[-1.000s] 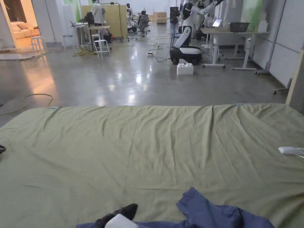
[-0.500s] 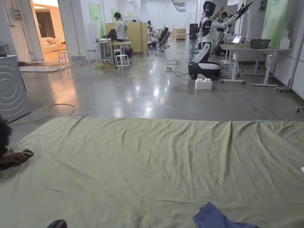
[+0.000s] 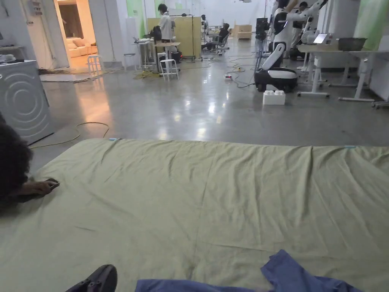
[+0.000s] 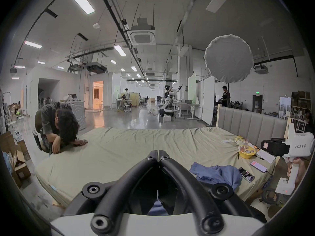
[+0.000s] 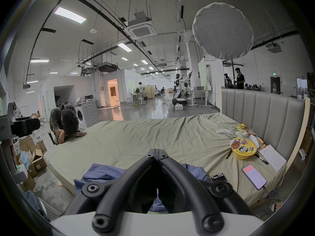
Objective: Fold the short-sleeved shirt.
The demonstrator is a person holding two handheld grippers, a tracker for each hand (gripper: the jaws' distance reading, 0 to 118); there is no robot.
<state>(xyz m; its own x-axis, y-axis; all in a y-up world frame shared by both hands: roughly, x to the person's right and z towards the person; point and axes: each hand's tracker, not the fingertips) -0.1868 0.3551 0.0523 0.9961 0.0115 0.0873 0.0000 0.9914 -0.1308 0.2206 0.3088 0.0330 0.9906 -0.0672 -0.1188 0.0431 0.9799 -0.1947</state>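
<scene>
Shirt crumpled at bed's near edge, unfolded. Left gripper and right gripper closed, empty, above it. Next: open, grab, spread flat.

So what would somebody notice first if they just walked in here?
Probably the big green bed stretching across the room, with a crumpled blue shirt near its front edge. Next, a person slumped over the bed's left side, head on their arms. Then the yellow noodle bowl and two phones lying by the grey headboard on the right.
</scene>
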